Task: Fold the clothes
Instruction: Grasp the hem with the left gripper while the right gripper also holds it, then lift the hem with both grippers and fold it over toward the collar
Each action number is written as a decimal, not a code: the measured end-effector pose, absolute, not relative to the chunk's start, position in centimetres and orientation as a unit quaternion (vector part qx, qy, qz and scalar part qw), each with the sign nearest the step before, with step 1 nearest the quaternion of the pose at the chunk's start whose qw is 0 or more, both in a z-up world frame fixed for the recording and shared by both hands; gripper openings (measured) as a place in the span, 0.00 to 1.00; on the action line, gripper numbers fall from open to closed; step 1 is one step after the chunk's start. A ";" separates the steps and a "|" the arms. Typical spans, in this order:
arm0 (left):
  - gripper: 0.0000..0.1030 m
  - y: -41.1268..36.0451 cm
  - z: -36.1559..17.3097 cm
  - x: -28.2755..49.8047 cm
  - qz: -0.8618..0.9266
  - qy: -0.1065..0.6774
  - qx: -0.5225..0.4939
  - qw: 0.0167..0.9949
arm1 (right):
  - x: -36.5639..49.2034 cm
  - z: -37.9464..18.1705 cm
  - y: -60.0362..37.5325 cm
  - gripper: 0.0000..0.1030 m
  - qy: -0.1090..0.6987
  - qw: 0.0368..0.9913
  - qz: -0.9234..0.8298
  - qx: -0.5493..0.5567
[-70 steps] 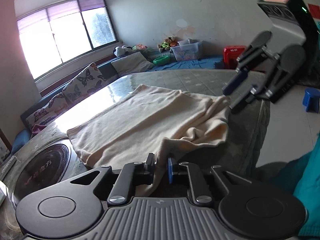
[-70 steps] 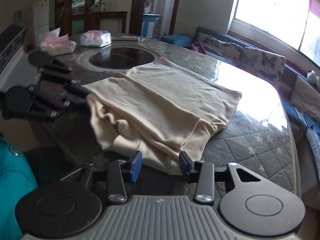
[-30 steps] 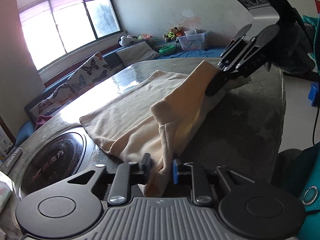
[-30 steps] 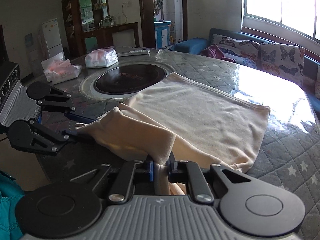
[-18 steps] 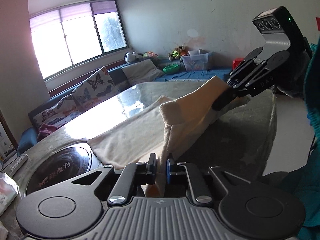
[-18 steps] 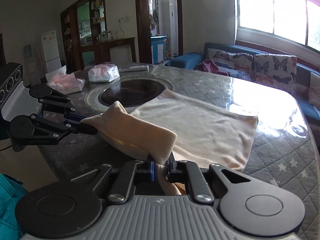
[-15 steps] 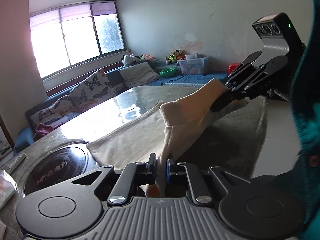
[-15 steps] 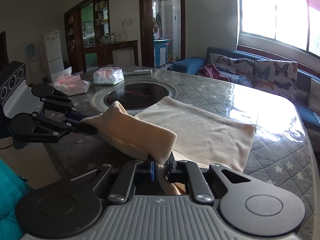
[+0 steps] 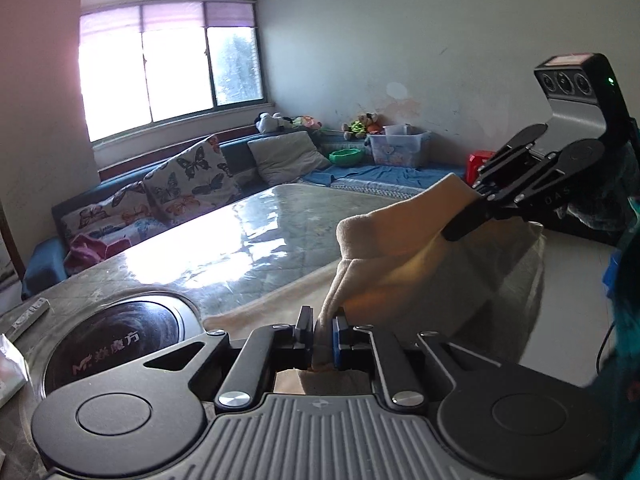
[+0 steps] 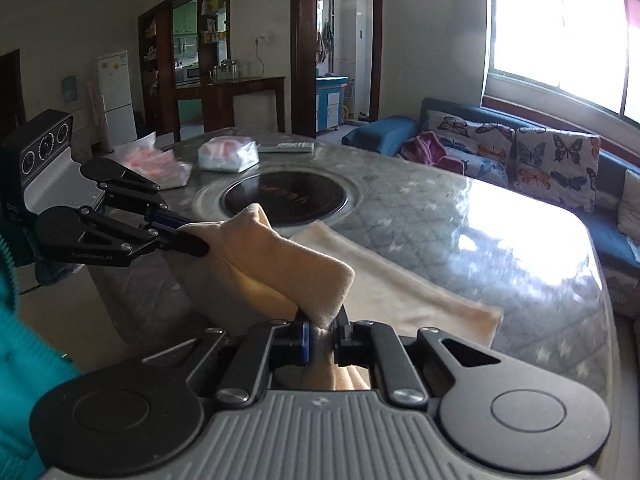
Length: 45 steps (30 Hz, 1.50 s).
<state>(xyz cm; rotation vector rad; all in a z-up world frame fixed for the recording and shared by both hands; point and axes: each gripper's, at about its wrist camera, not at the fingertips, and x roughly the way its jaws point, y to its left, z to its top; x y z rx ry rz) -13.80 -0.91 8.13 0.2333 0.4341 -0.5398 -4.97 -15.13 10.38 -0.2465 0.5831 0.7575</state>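
A cream cloth garment (image 9: 404, 248) hangs lifted between both grippers; its far part lies flat on the table (image 10: 404, 288). My left gripper (image 9: 322, 334) is shut on one near edge of the garment. My right gripper (image 10: 322, 338) is shut on the other near edge. In the left wrist view the right gripper (image 9: 464, 222) pinches the cloth at upper right. In the right wrist view the left gripper (image 10: 192, 242) pinches it at the left. The held edge is stretched taut above the table.
The round quilted table (image 10: 500, 232) has a black inset hob (image 10: 284, 196) at its centre. Plastic bags (image 10: 228, 154) and a remote (image 10: 286, 146) lie beyond it. A sofa with butterfly cushions (image 9: 184, 178) stands under the window. My teal sleeve (image 10: 24, 356) is near.
Both grippers have closed on the garment's near edge and lifted it up off the table. They have raised it higher and drawn more cloth off the table.
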 end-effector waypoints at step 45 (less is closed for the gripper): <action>0.19 -4.2 2.9 4.0 -0.182 0.344 -0.020 0.921 | 9.1 2.4 -18.4 0.19 0.322 0.925 0.200 0.039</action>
